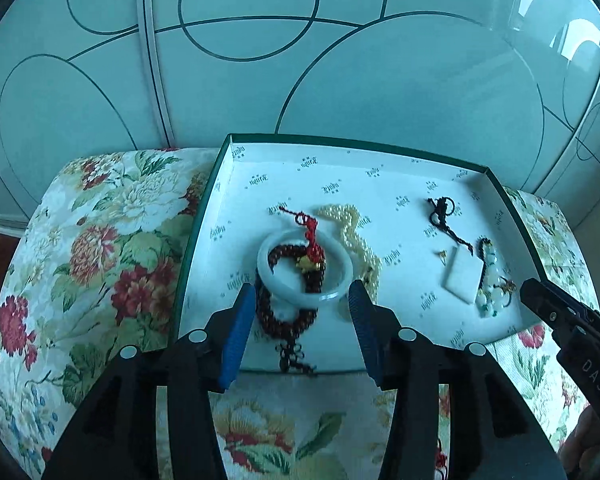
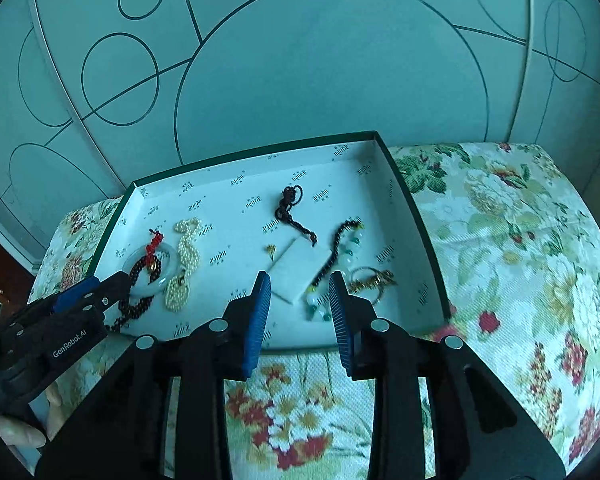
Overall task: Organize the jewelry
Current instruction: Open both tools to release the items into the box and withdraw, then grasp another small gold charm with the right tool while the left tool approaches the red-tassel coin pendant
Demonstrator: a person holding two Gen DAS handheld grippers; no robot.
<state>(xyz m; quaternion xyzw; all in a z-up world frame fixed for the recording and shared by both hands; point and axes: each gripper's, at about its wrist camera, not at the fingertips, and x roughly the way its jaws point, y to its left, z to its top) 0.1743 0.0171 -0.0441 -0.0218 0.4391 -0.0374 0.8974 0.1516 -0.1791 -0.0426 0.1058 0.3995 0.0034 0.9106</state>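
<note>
Both tongs parted and empty, hovering at the box's (image 1: 512,208) near edge. My left tongs (image 1: 302,296) straddle the white bangle (image 1: 272,280); right tongs (image 2: 300,284) straddle the bead strand (image 2: 332,264). Next: drop and pinch.

The left claw (image 1: 302,296) hides part of the dark bead string (image 1: 284,312).

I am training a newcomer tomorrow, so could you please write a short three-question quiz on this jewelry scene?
1. True or false: the white bangle lies outside the box.
2. What lies nearest the right claw? A) pearl strand B) green-and-white bead string C) dark cord
3. Fill in: the left claw stands ____, gripping nothing.

Key: 1 false; 2 B; 3 open.
</note>
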